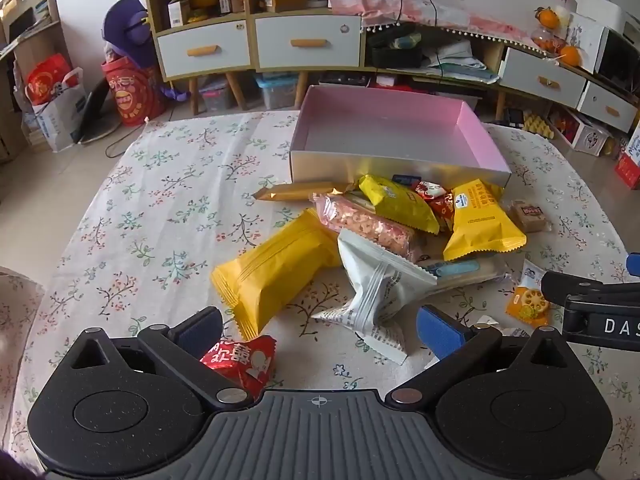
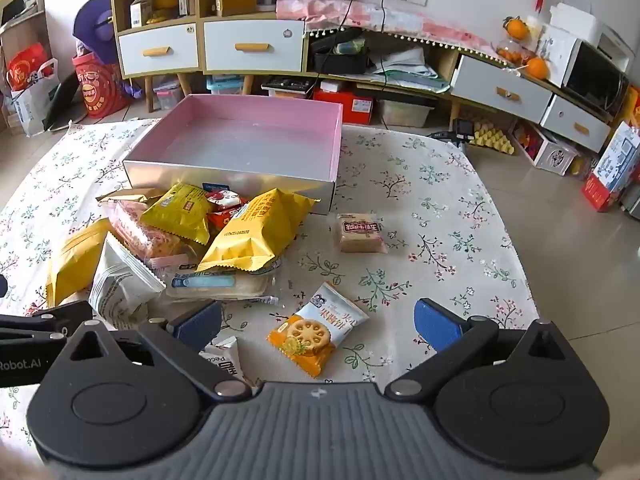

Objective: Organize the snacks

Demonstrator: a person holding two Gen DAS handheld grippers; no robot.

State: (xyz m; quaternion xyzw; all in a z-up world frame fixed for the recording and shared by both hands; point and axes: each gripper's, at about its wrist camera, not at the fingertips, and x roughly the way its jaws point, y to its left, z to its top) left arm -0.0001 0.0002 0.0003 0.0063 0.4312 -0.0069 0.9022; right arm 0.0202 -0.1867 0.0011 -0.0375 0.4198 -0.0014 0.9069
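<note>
Snacks lie heaped on the desk right against the near wall of the empty pink box, prob. dumped there for loading in. Left gripper and right gripper both hover w/ jaws fully spread, holding nothing. The right is lined up over the lotus-root cracker pack, likely its first pick.

A shallow pink-lined box with silver outer walls sits open at the far side. Just near of it sprawls a pile of snack packets, mostly yellow pouches, overlapping. A brown biscuit pack and an orange-and-white cracker packet lie apart to the right.
</note>
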